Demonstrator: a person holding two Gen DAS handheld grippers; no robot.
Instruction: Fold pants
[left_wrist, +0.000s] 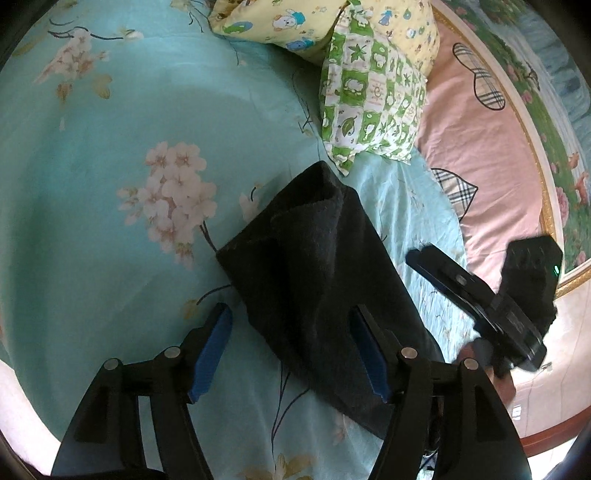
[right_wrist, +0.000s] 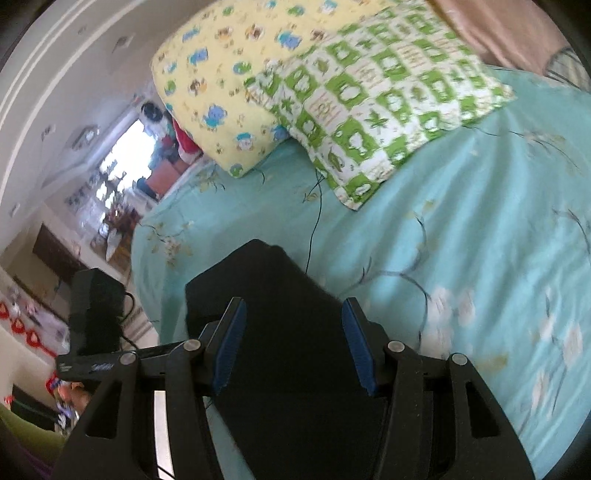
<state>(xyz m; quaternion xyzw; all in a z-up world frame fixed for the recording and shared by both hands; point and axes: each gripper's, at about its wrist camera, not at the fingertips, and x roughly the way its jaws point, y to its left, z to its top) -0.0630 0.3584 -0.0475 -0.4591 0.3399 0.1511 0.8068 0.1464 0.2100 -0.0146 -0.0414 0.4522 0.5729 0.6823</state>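
Gaping wide, both the left hand-held gripper (left_wrist: 291, 350) and right hand-held gripper (right_wrist: 293, 343) hover over black pants (left_wrist: 314, 266).

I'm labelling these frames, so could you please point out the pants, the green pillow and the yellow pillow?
pants (left_wrist: 314, 266), left wrist view, middle of the dark fabric
green pillow (right_wrist: 373, 110), right wrist view, centre
yellow pillow (right_wrist: 221, 85), right wrist view, centre

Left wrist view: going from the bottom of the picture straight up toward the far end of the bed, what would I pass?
Left gripper, jaws open → dark folded pants on the turquoise sheet → green-checked pillow → yellow cartoon pillow.
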